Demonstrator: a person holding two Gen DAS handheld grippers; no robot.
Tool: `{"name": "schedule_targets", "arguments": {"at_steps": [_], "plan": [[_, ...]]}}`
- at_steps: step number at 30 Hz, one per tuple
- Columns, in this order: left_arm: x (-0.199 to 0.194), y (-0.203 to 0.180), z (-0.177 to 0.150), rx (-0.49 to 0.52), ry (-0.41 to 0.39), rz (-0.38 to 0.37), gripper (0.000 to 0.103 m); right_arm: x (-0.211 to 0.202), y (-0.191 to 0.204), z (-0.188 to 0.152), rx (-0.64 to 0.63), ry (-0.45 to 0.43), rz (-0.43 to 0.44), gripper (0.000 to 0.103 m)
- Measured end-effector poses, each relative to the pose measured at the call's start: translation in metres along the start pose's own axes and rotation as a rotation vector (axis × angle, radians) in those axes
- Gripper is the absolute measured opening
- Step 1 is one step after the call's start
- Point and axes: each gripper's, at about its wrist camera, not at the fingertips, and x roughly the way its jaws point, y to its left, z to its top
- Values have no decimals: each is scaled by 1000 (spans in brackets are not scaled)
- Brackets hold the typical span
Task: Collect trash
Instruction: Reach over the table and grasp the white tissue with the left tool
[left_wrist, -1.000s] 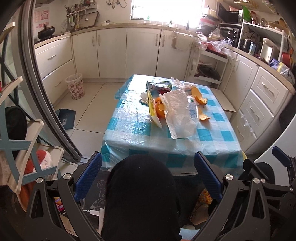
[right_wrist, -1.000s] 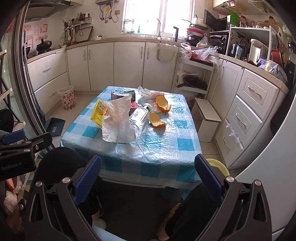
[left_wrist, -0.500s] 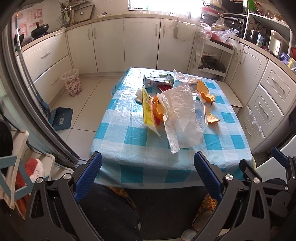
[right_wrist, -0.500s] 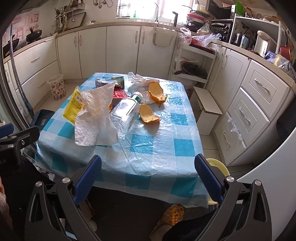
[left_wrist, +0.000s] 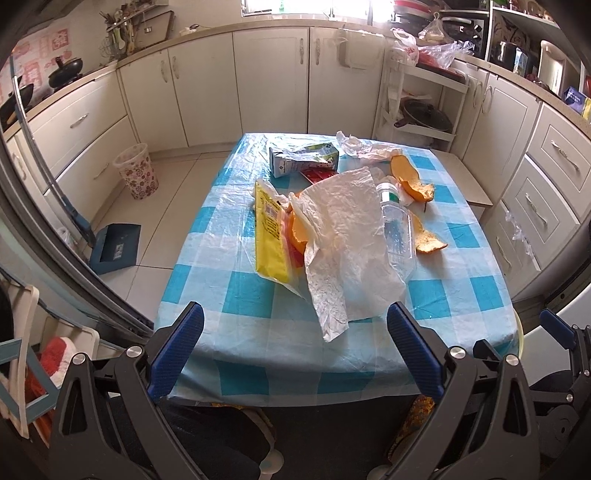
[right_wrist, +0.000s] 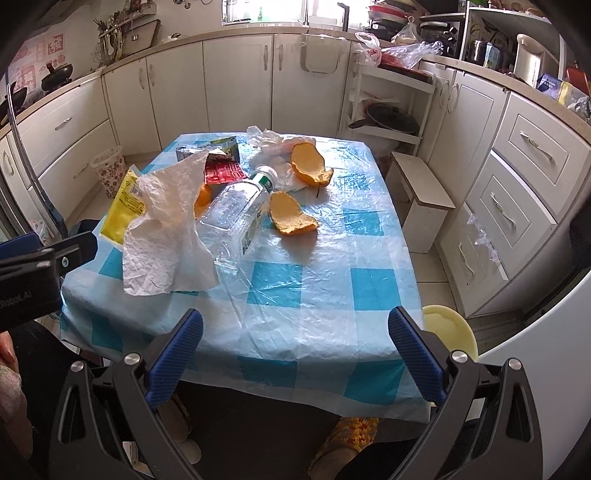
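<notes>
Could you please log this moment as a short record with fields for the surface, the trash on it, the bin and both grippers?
surface: table under a blue checked cloth
trash: white plastic bag, clear bottle lying on its side, yellow packet, carton, orange peels
bin: floral wastebasket on the floor, left of the table
left gripper: open, empty
right gripper: open, empty

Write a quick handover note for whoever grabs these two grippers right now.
Left gripper and right gripper: both open, empty, short of the table's near edge.
On the table: white plastic bag, yellow packet, clear bottle, orange peels, milk carton, red wrapper.
Done: nothing collected.
Left: everything; floral bin stands by the cabinets.
</notes>
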Motion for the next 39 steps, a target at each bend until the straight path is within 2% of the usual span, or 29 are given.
{"name": "schedule_targets", "arguments": {"at_steps": [11, 16, 18, 25, 33, 38, 39], "plan": [[16, -7, 4, 13, 16, -8, 96, 13, -3, -1, 9, 24, 9, 96], [22, -11, 17, 2, 19, -77, 96, 19, -9, -2, 27, 34, 4, 96], [29, -14, 24, 1, 24, -95, 96, 23, -12, -2, 44, 41, 8, 96], [67, -11, 43, -32, 76, -80, 96, 31, -19, -1, 74, 44, 16, 96], [88, -29, 55, -14, 122, -181, 96, 45, -24, 0, 109, 76, 43, 96], [115, -50, 58, 28, 157, -106, 96, 50, -23, 1, 102, 84, 52, 96], [119, -48, 58, 21, 163, -100, 90, 51, -24, 2, 105, 83, 58, 96]]}}
